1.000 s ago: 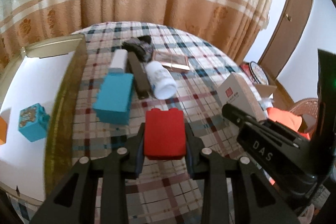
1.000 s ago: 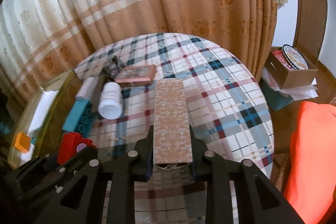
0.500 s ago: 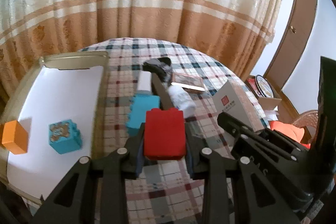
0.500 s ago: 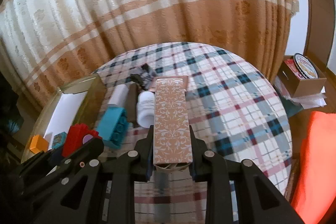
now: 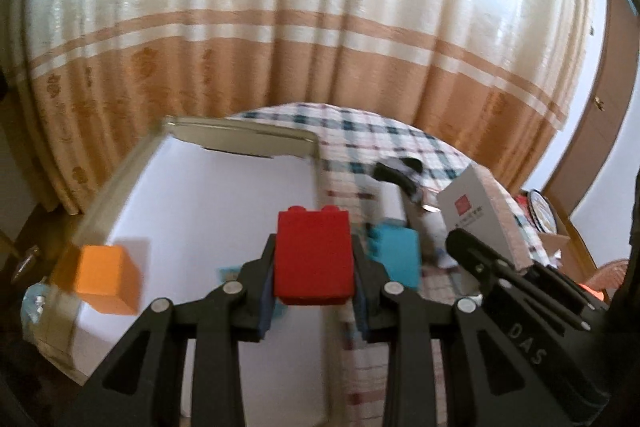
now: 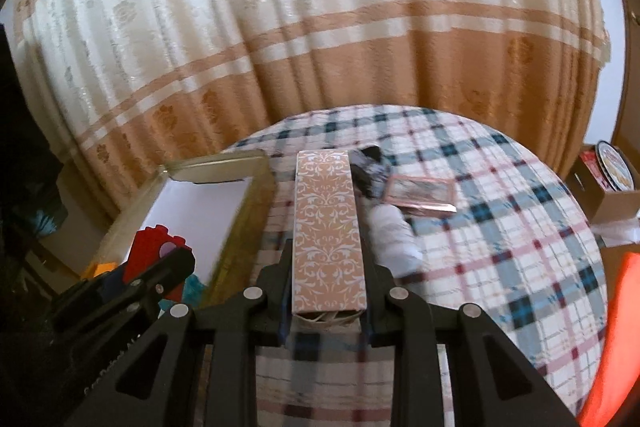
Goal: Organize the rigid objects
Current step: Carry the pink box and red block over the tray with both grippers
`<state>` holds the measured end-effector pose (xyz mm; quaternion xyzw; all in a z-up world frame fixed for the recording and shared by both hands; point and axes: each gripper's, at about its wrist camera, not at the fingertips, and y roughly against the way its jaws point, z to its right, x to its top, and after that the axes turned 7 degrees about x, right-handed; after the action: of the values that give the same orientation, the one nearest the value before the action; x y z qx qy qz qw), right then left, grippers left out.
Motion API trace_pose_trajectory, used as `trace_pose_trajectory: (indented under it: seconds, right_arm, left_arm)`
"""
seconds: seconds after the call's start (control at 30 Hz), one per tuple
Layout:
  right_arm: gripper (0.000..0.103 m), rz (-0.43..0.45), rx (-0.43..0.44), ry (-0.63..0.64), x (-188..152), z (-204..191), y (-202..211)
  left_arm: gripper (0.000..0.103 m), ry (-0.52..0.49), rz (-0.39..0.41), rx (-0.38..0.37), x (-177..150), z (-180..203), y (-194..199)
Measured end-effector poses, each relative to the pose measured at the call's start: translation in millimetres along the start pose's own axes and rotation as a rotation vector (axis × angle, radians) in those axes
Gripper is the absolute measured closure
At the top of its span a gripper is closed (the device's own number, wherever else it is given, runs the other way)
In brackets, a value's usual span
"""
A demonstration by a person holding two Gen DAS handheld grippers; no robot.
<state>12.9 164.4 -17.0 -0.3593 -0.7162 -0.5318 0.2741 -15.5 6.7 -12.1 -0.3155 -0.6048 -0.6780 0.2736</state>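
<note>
Left tongs point(image 5: 313, 267) clamp red brick point(image 5: 313, 257); right tongs point(image 6: 328, 291), "DAS"-marked, clamp patterned box point(image 6: 327, 231).

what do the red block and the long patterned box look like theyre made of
Red block: apparently moulded plastic, smooth and evenly coloured, with studs on top. Patterned box: likely printed cardboard with a matte finish; its open near end shows thin walls.

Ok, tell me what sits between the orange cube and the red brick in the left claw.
Only bare white tray floor separates the orange cube from the red brick, as the left wrist view shows.
</note>
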Motion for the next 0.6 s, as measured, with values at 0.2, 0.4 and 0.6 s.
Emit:
trace_pose_trajectory:
  seconds: [0.2, 0.4, 0.6]
  right_arm:
    - [0.074, 0.029, 0.038, 0.038, 7.8, -30.8, -12.1]
    - [0.074, 0.031, 0.076, 0.076, -3.7, -56.1, -24.2]
    - [0.074, 0.011, 0.096, 0.115, -9.9, -72.1, -35.7]
  left_arm:
    - [0.072, 0.048, 0.013, 0.064, 4.7, -26.5, -4.0]
    - [0.072, 0.075, 0.007, 0.129, -1.6, -50.2, -10.4]
    - [0.072, 0.106, 0.0, 0.167, -3.9, -69.9, -11.3]
